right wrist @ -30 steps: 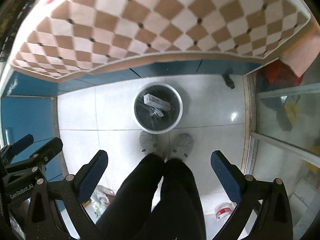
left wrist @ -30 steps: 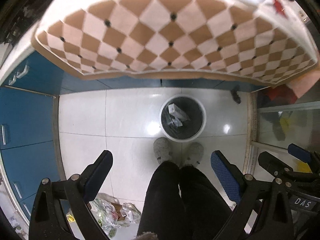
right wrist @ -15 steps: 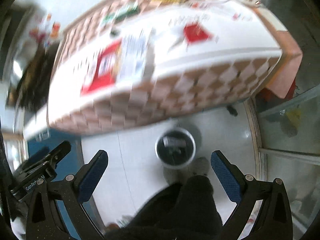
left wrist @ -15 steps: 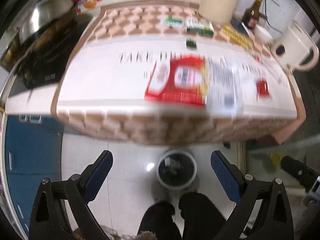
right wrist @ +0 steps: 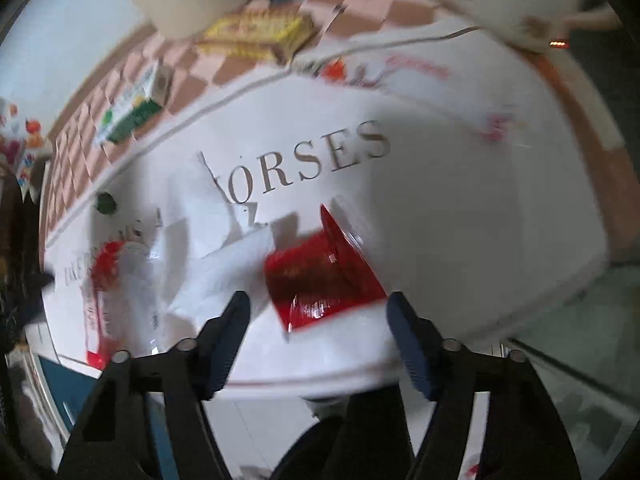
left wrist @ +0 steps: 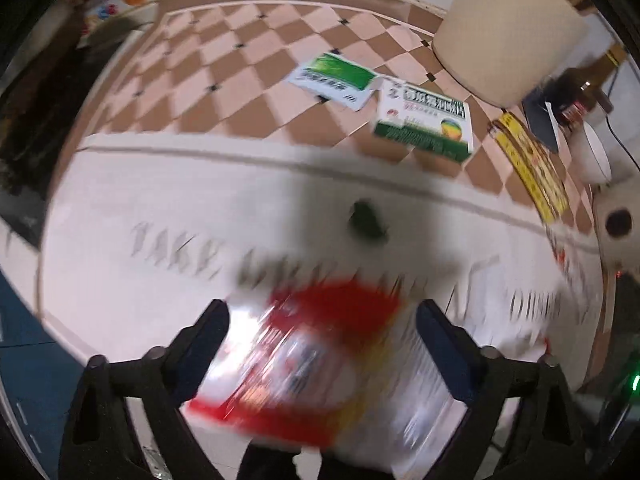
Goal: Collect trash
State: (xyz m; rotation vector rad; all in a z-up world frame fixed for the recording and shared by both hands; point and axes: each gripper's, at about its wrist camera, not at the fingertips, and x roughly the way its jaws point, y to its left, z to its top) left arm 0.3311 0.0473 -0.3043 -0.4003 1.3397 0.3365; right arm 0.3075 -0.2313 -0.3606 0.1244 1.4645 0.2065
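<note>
Both views having been swung up from the floor bin to the tabletop, the left tool (left wrist: 322,334) and right tool (right wrist: 318,328) were held wide open and empty over red wrappers (left wrist: 320,360) (right wrist: 320,280) near its front edge, so another pickup was judged imminent.

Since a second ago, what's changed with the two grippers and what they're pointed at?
Both grippers swung up from the floor bin to the tabletop. The left gripper now frames a large red and clear wrapper; the right gripper frames a smaller red wrapper. Nothing has been gripped. Both remain open and empty, and the green boxes lie where they were half a second ago.
</note>
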